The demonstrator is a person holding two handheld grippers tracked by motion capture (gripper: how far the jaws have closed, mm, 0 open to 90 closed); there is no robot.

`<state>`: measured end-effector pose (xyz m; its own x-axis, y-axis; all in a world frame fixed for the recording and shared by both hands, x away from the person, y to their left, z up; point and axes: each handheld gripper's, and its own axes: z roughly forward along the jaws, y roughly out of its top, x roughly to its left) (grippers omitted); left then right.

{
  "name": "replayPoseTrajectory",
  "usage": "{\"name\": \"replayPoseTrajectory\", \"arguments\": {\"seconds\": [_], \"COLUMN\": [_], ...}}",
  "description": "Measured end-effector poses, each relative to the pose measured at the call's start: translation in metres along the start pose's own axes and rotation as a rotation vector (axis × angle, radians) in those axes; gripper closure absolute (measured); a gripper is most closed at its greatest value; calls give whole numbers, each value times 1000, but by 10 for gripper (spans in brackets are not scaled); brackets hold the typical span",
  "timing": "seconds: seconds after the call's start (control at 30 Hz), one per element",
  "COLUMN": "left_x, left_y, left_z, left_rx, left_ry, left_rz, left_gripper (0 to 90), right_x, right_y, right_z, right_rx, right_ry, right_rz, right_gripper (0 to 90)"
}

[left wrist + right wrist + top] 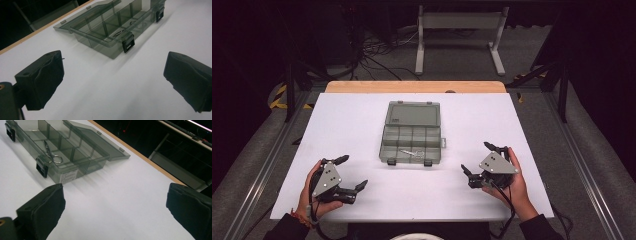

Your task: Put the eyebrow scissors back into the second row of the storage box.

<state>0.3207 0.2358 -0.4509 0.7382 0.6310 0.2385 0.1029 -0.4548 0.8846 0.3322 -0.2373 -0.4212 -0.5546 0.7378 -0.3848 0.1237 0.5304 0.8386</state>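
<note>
A smoky transparent compartment box [412,141] lies open at the table's middle, its lid [413,113] folded flat toward the far side. Inside a front compartment rests a small metal tool with a ring end [412,152] [52,153] [119,32]. Two black latches hang on the box's near wall [128,44] [42,169]. My left gripper [353,173] rests near the front left of the table, open and empty. On the front right, my right gripper [477,159] is open and empty too. Both point toward the box [112,27] [57,147], a short way off.
The white table top [362,125] has a wooden strip [414,86] along its far edge. Beyond it stand a metal frame [459,35] and loose cables [377,52] on the floor. Rails run along both table sides.
</note>
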Motion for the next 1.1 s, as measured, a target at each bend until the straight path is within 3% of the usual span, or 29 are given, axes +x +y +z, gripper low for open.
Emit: {"name": "replayPoseTrajectory", "arguments": {"seconds": [0.43,0.63,0.83,1.1], "left_x": [3,2,0,1], "left_y": [2,2,4,2], "left_z": [6,7,5,1], "left_rx": [5,10,-2,-11], "left_ry": [-16,-4,0,3], "left_rz": [-9,0,17,2], "left_gripper": [40,40,39,39], "right_x": [-5,-8,-5,-1], "right_y": [-41,-40,-41,-37], "right_z": [-16,-19,-19,-18], "right_rx": [70,32,1,5], "right_ry": [-31,-31,6,-18], "right_rz": [36,71,91,94], "right_gripper": [36,36,36,36]}}
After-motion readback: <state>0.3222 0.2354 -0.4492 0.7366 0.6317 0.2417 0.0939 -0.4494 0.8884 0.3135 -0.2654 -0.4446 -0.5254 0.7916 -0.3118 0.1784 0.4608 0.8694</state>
